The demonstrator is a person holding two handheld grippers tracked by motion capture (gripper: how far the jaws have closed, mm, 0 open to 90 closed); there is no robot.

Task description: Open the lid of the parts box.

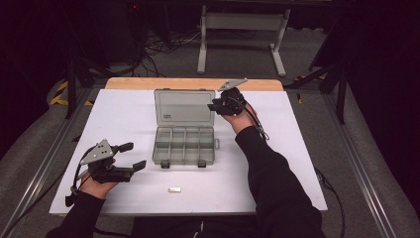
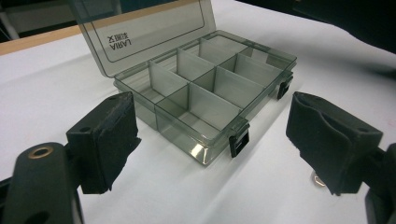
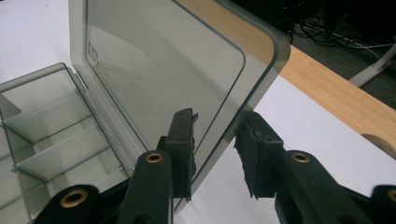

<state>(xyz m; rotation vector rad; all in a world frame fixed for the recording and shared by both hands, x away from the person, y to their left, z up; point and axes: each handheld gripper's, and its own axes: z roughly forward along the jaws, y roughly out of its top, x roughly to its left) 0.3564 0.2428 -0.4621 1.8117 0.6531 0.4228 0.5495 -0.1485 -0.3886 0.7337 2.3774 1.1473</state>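
Note:
A clear grey organizer box [image 1: 184, 146] sits mid-table with empty compartments, its lid [image 1: 183, 106] standing up at the far side. My right gripper [image 1: 215, 105] is at the lid's right edge. In the right gripper view it [image 3: 217, 123] is shut on the lid [image 3: 163, 70], one pad on each face, with the box base [image 3: 42, 121] at the left. My left gripper [image 1: 134, 155] rests low at the front left and points at the box. In its own view it [image 2: 212, 102] stands open and empty, short of the box [image 2: 205, 88] and lid [image 2: 149, 28].
A small silvery metal piece [image 1: 174, 189] lies on the white table cover [image 1: 297, 173] in front of the box, and peeks past my left gripper's right jaw [image 2: 319, 179]. A wooden table edge [image 1: 193, 83] runs along the back. Cables and a stand are on the floor beyond.

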